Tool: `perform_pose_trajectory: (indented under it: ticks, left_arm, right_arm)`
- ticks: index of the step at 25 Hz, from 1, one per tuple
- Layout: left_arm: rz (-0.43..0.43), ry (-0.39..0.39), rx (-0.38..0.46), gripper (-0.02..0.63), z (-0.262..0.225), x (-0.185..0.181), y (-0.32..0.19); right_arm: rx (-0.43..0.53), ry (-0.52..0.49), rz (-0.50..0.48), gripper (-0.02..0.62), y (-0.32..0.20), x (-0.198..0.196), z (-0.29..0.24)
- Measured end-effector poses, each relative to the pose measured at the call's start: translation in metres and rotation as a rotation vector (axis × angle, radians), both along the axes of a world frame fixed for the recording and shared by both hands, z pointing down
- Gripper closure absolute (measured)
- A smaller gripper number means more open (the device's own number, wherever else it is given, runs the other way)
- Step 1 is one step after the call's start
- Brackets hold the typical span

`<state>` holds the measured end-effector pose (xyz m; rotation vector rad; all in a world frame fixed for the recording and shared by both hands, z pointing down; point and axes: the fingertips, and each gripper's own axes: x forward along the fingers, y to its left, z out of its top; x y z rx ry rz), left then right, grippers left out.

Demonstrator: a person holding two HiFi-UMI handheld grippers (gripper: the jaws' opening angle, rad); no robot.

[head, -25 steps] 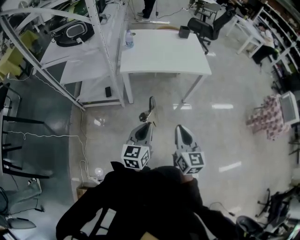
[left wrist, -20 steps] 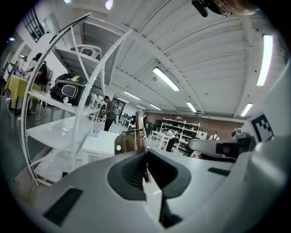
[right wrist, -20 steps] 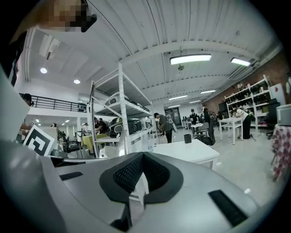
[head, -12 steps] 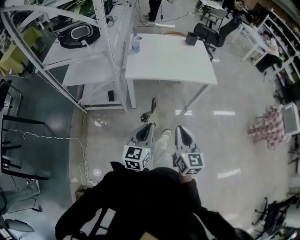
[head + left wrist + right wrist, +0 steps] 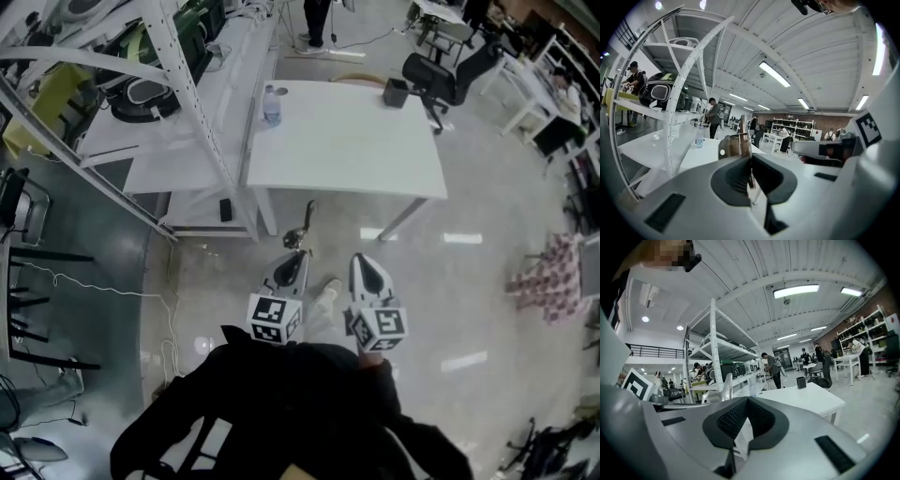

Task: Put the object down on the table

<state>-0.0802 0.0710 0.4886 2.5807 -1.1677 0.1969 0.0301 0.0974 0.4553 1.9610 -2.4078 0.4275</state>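
Observation:
A slim metal tool [image 5: 302,225] with a spring part sticks forward out of my left gripper [image 5: 292,257], which is shut on its near end. In the left gripper view the tool [image 5: 736,145] stands up between the closed pads of the left gripper [image 5: 750,160]. My right gripper [image 5: 364,260] is beside it, shut with nothing in it; in its own view the right gripper [image 5: 746,401] shows pads that meet. Both hang over the floor, short of the white table [image 5: 347,150] ahead. The table [image 5: 806,397] also shows in the right gripper view.
A water bottle [image 5: 272,104] and a black box [image 5: 395,92] stand at the table's far edge. A white shelving rack [image 5: 178,112] borders the table's left side. A black office chair [image 5: 450,70] is at the far right. A shoe [image 5: 327,290] shows between the grippers.
The table has drawn closer and lower in the head view as the person walks toward it. Both grippers keep their pose, the left still holding the tool.

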Motion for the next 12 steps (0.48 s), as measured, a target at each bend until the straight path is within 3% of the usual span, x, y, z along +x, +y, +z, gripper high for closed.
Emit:
perform_pose_trajectory:
  ticks: [12]
  left_arm:
    - [-0.058, -0.012, -0.01, 0.598, -0.017, 0.094, -0.166]
  right_arm:
    - [0.017, 0.009, -0.076, 0.606, -0.171, 0.095, -0.014]
